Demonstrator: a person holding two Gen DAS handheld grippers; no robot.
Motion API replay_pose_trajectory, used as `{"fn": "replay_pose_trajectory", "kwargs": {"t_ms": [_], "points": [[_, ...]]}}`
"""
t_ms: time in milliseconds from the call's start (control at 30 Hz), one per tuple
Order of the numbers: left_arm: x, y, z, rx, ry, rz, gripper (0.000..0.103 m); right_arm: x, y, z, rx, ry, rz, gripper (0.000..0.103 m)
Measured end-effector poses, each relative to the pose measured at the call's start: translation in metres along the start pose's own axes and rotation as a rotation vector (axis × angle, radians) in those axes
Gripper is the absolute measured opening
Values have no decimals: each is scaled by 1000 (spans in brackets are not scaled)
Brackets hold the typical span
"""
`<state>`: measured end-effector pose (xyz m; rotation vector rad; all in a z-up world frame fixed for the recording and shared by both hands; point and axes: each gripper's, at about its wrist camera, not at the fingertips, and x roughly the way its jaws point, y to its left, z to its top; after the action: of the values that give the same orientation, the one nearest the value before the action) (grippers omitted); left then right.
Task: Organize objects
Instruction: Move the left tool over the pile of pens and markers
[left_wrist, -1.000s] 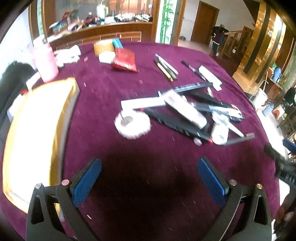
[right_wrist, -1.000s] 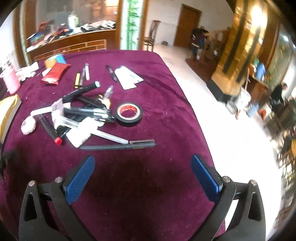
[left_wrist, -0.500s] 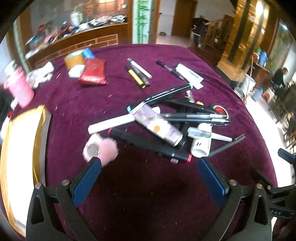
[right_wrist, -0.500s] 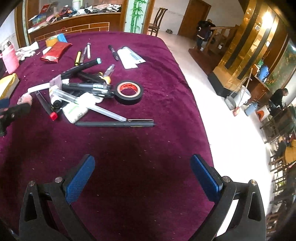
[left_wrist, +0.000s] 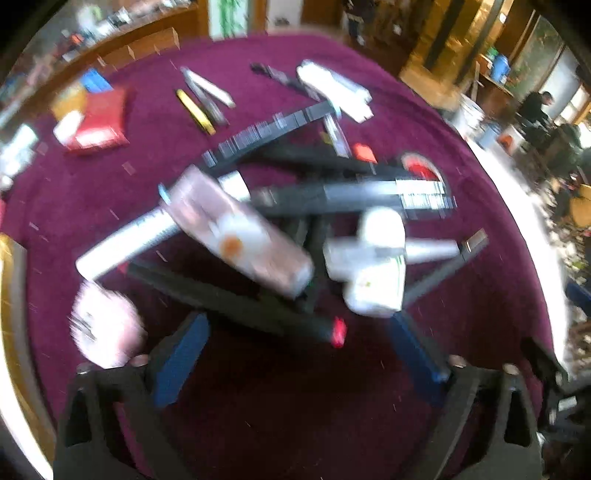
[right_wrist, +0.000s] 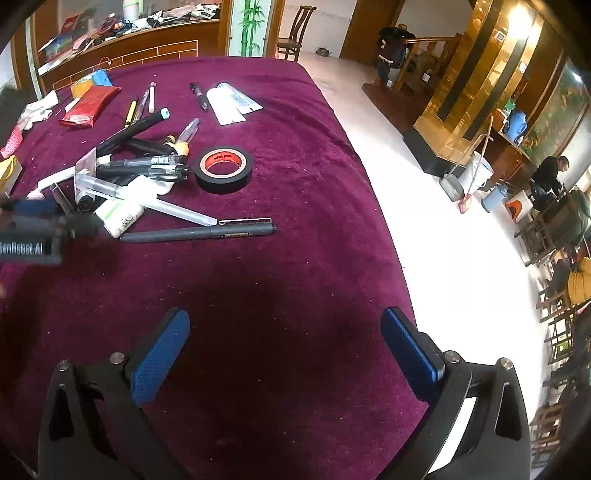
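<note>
A: Item one, left gripper (left_wrist: 295, 350). State?

B: Jaws parted, and they had just been closing from their widest. The black marker with the red cap (left_wrist: 236, 302) lay just ahead of the blue pads, partly between the tips; the view was too blurred to say the pads touched it. Nothing held.

A: Lie of the marker?

B: Long axis ran crosswise to the fingers, from upper left down to the red cap at lower right, near the right pad. It sat at the near edge of the pile (left_wrist: 314, 221), under the pink patterned tube (left_wrist: 240, 236). White bottle (left_wrist: 373, 273) just right of it, pink pompom (left_wrist: 107, 332) just left of the left finger.

A: Item two, right gripper (right_wrist: 284, 350).

B: Jaws wide, empty, over bare purple cloth (right_wrist: 277, 288). Grey pen (right_wrist: 199, 233) lay ahead and left of it, long axis left to right. Black tape roll (right_wrist: 224, 170) beyond that, apart from the pens.

A: Nearer hand to the pile?

B: Left, plainly. In the right wrist view it showed at the pile's left edge, while the right hung well back.

A: Judgement?

B: The left seemed set to take the marker across its barrel. Risk: the tube lying over it may drag along.
</note>
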<state>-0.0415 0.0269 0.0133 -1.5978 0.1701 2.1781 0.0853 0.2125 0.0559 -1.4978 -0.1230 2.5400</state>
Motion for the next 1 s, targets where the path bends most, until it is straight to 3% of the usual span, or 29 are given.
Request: {"fn": "replay_pose_trajectory", "kwargs": {"t_ms": [100, 233, 367, 433, 500, 567, 667, 733, 767, 867, 900, 1000], "points": [[-6, -5, -15, 83, 23, 44, 70, 3, -1, 1, 7, 12, 15, 103], [-21, 6, -37, 73, 76, 4, 66, 7, -4, 3, 23, 21, 33, 103], [-54, 23, -36, 1, -39, -103, 66, 11, -7, 5, 48, 26, 53, 103], [-62, 29, -20, -35, -115, -121, 67, 14, -7, 6, 67, 40, 74, 103], [-55, 30, -1, -66, -141, -149, 67, 16, -6, 5, 77, 50, 89, 103], [-41, 28, 17, -82, -151, -117, 67, 18, -3, 2, 73, 59, 93, 103], [-18, 17, 33, -62, -158, 44, 67, 20, -1, -5, 59, 67, 85, 103], [-7, 16, 28, -48, -115, 123, 66, 20, -3, -7, 58, 73, 81, 103], [-2, 15, 23, -54, -89, 109, 66, 21, -4, -8, 61, 75, 80, 103], [-2, 14, 6, -64, -30, 20, 34, 21, -8, -8, 70, 72, 81, 103], [-5, 10, -2, -38, -24, 54, 27, 21, -9, -7, 73, 72, 83, 103], [-15, 6, -27, 6, 8, 53, 24, 21, -10, -4, 79, 70, 96, 103]]}}
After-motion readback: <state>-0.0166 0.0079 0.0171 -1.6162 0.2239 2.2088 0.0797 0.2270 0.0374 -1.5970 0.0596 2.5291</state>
